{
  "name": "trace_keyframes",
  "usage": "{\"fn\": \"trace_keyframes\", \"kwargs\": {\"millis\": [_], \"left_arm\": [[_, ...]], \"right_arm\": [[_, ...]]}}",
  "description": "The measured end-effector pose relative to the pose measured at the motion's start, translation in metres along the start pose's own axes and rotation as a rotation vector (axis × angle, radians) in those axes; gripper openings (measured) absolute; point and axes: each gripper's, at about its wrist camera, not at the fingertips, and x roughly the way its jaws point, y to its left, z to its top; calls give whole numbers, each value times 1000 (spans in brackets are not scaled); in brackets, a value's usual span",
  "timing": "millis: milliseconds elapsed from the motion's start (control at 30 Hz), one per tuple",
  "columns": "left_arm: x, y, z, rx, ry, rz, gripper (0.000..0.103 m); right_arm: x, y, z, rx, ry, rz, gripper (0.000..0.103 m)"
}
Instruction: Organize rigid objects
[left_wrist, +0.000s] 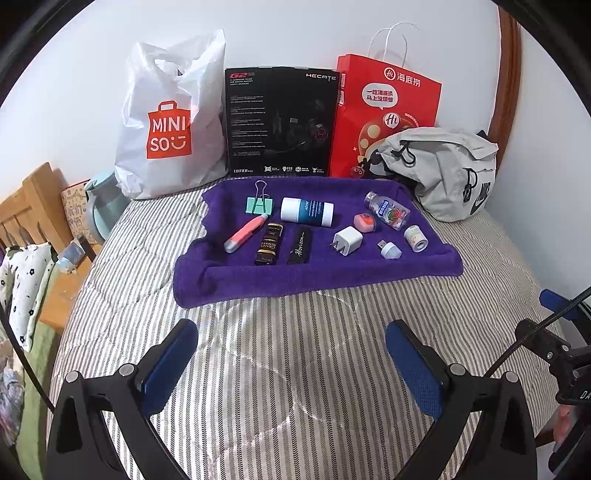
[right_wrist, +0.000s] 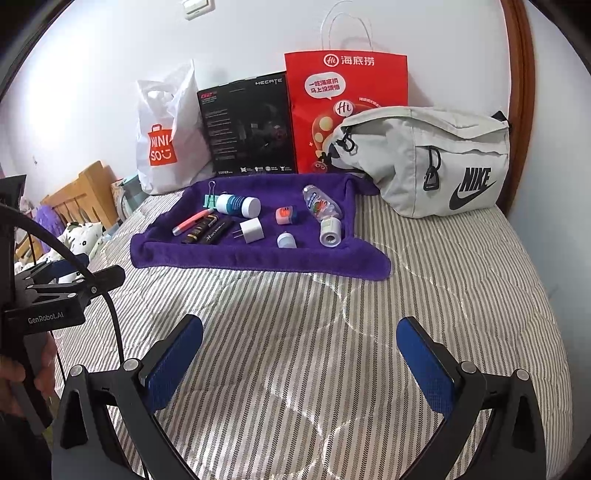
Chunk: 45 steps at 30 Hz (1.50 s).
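1. Left gripper (left_wrist: 291, 365): jaws spread wide, nothing between them, hovering over the striped bedspread (left_wrist: 295, 369) short of the towel.
2. Right gripper (right_wrist: 301, 363): same, wide apart and empty, above the bedspread near the towel's front edge.
3. Purple towel (left_wrist: 332, 273) lies flat on the bed; all the small items sit on it.
4. Left group: green binder clip (left_wrist: 259, 204) at back, pink pen (left_wrist: 245, 233) lying diagonal, then two dark boxes side by side, gold-lettered box (left_wrist: 269, 243) and black box (left_wrist: 299, 245) (script lettering).
5. Middle: white-and-blue bottle (left_wrist: 307, 211) on its side; white charger plug (left_wrist: 345, 240) in front of it.
6. Right group: pink eraser (left_wrist: 365, 222), clear candy bottle (left_wrist: 388, 210) lying down, small white USB light (left_wrist: 390, 250), tape roll (left_wrist: 416, 237).
7. Behind the towel, against the wall: white Miniso bag (left_wrist: 170, 122), black headset box (left_wrist: 282, 122), red paper bag (left_wrist: 388, 107); grey Nike waist bag (right_wrist: 436, 158) just beside the towel's right rear corner.
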Motion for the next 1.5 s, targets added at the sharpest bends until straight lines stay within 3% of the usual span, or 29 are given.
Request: {"fn": "trace_keyframes", "kwargs": {"millis": [1500], "left_arm": [[1, 6, 1, 19, 14, 2, 103]], "right_arm": [[6, 0, 1, -16, 18, 7, 103]]}}
